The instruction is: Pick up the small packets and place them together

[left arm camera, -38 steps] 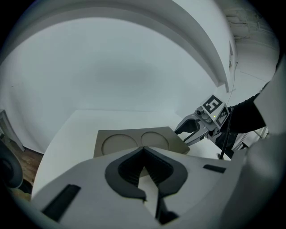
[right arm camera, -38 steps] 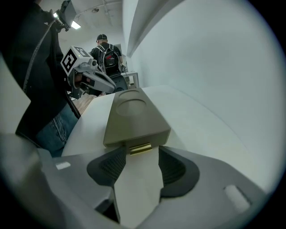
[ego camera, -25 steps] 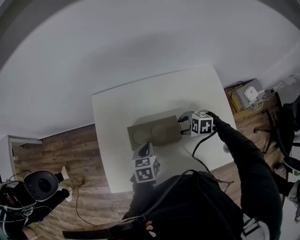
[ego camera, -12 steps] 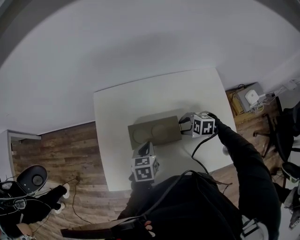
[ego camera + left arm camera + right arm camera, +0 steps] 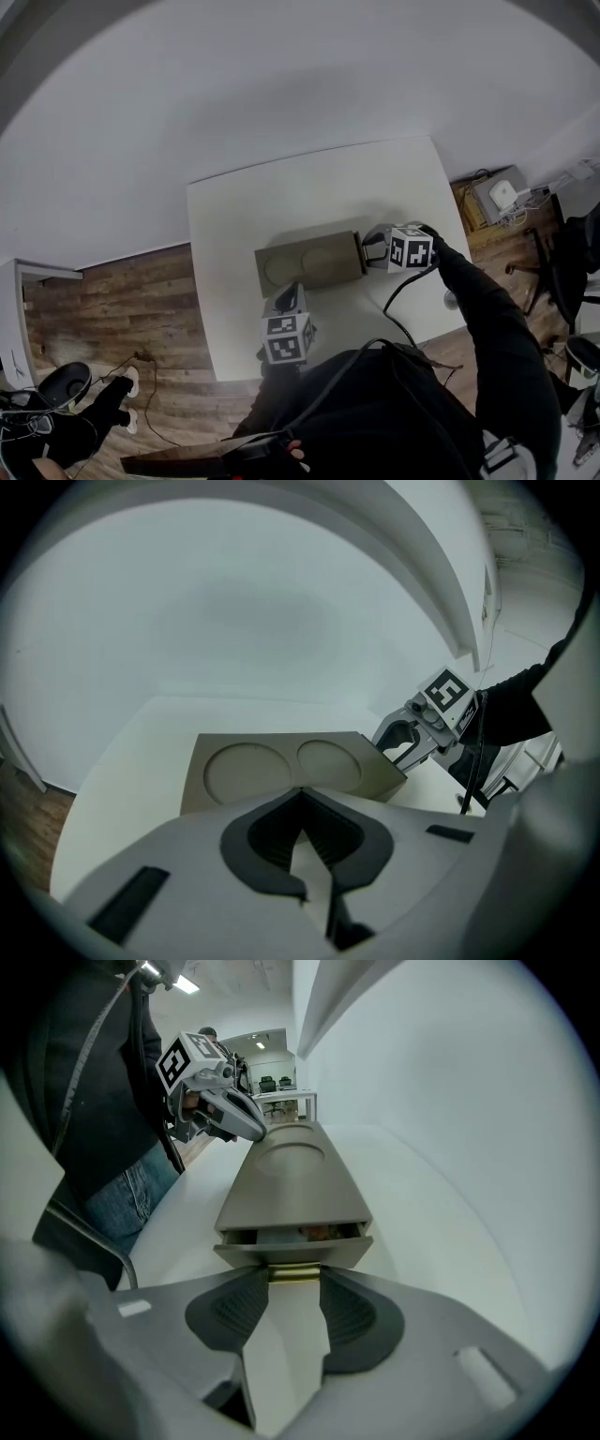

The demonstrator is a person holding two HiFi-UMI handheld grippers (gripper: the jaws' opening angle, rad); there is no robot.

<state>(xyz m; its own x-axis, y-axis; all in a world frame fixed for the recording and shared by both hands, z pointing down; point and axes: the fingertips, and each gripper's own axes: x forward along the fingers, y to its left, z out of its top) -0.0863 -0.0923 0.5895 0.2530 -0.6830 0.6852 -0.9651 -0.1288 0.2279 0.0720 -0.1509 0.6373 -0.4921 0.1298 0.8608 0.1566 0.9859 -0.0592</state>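
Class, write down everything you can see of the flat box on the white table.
The box is flat, oblong, matt grey-beige, with two round shallow recesses on top. It lies flat on the white table. Its end drawer stands slightly open, with a brass-looking handle; the right gripper has just been closing its fingers on that handle.

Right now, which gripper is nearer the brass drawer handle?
Right. The right gripper, jaws just closed, clasps the brass drawer handle at one end of the box; the left gripper sits by its long side, away from the handle.
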